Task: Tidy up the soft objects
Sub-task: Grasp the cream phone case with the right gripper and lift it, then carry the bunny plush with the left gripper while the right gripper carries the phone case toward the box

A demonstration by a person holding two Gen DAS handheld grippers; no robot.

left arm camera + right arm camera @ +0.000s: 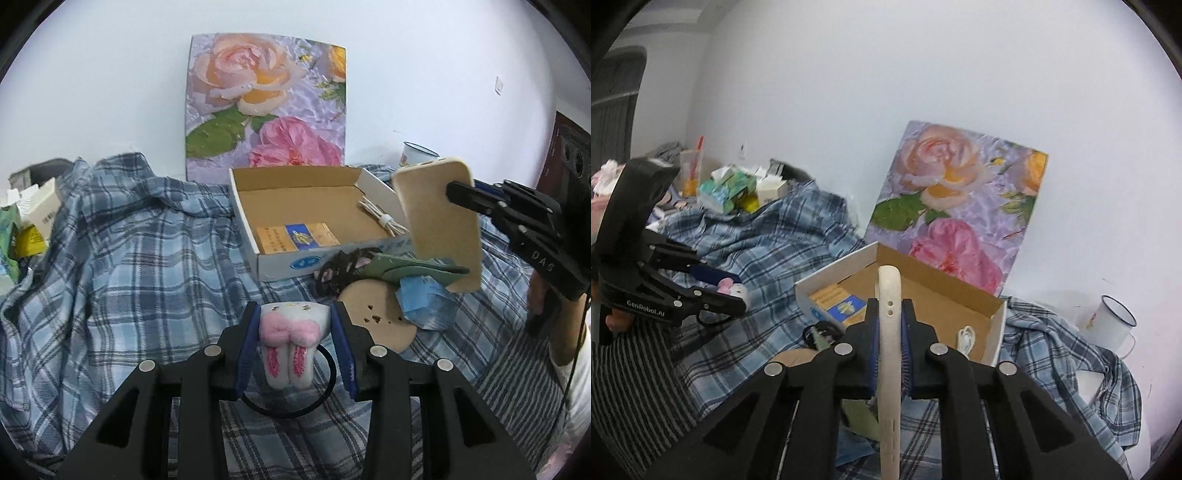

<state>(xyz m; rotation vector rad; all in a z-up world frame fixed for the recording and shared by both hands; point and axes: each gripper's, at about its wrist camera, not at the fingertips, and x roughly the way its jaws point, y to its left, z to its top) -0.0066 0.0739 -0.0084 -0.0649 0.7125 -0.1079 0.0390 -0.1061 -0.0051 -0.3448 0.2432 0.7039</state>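
Note:
My left gripper point(295, 314) is shut on a small white plush hair tie point(291, 332) with a pink bow; its black elastic loop point(328, 384) hangs below the pads. It hovers over the plaid cloth point(129, 258), short of the open cardboard box point(280, 264). My right gripper point(889, 306) is shut on a cream soft phone case point(888, 291), seen edge-on between the blue pads. In the left wrist view the phone case point(436, 229) hangs at the box's right end. The box point(993, 332) holds orange-and-blue packets and a coiled white cable.
A floral painting point(266, 103) leans on the wall behind the box. An enamel mug point(1108, 317) stands at the right. A round cardboard disc point(373, 314), a blue packet point(424, 302) and a green item point(402, 266) lie in front of the box. Boxes and packets crowd the left.

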